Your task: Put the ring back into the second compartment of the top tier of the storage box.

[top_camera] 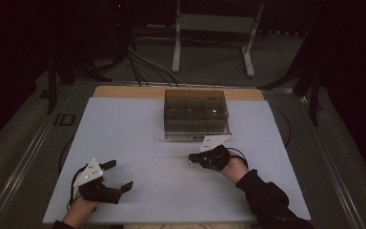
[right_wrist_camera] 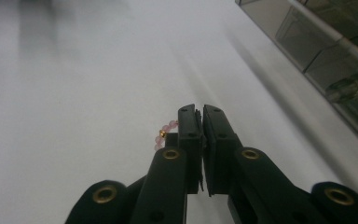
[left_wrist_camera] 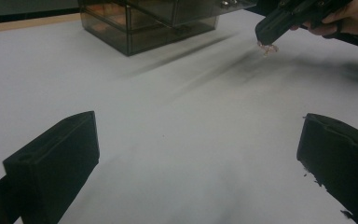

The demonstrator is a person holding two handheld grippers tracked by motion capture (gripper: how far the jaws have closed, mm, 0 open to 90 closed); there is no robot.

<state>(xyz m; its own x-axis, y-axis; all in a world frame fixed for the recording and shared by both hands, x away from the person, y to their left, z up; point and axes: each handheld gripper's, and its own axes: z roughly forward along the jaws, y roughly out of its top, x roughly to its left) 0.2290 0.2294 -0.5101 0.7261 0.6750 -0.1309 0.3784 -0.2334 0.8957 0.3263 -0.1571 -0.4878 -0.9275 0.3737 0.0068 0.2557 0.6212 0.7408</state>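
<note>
My right gripper [right_wrist_camera: 199,111] is shut on a small string of pink beads [right_wrist_camera: 164,133] with a gold bead; the beads hang out beside the left jaw. From the high view that gripper [top_camera: 190,160] hovers just in front of a smoky clear drawer box [top_camera: 195,113] on the white board. In the left gripper view the beads [left_wrist_camera: 266,48] dangle under the right gripper's tip [left_wrist_camera: 262,33], above the board. My left gripper [top_camera: 120,175] rests at the near left, its jaws spread wide with nothing between them.
The white board [top_camera: 138,138] lies on a wooden table [top_camera: 124,91]. The drawer box [left_wrist_camera: 149,21] stands at the far middle. Cables and a metal stand's legs [top_camera: 209,43] are on the dark floor beyond.
</note>
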